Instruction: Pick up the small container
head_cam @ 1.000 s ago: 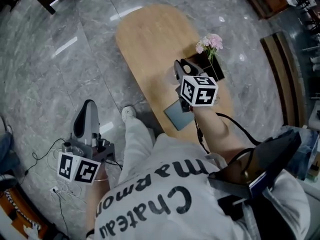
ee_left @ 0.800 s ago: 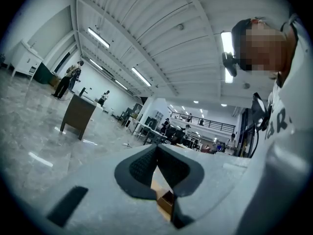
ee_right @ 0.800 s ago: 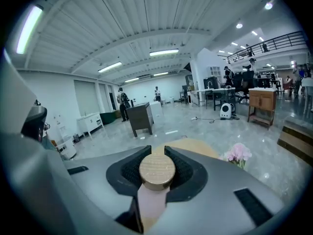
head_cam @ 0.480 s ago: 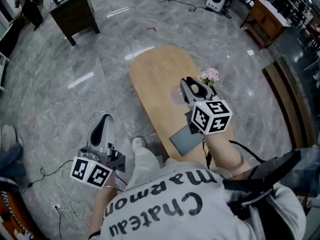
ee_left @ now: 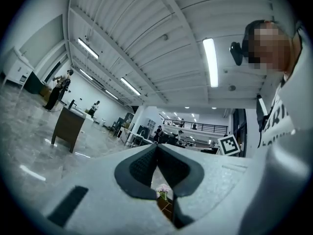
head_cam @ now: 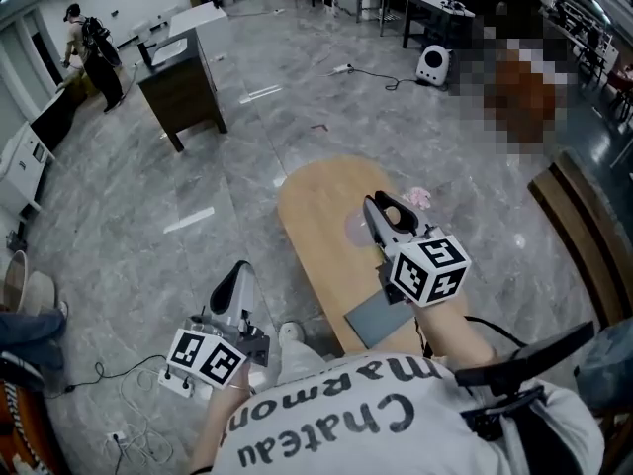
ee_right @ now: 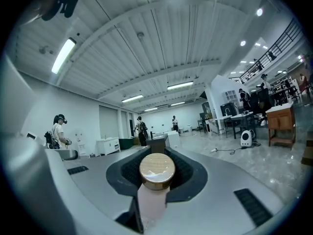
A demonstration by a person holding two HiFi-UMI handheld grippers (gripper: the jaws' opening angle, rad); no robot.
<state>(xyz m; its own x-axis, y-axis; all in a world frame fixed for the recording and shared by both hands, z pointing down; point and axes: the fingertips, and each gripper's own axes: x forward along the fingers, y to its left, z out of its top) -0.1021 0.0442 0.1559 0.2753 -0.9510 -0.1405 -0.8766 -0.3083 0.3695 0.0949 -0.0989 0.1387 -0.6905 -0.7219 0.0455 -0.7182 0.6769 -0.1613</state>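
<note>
The small container has a pale pink body and a round wooden lid. My right gripper is shut on it, and the lid stands up between the dark pads. In the head view the right gripper holds the container in the air over the oval wooden table. My left gripper hangs over the floor left of the table. In the left gripper view its jaws meet at the tips with nothing between them.
On the table lie a grey pad and pink flowers. A dark cabinet stands on the marble floor at the back left, a small white device farther back. Cables trail on the floor by the person's shoe.
Both grippers have risen, the right one with the container well up off the table. The head view has tilted up and shows more of the room.
</note>
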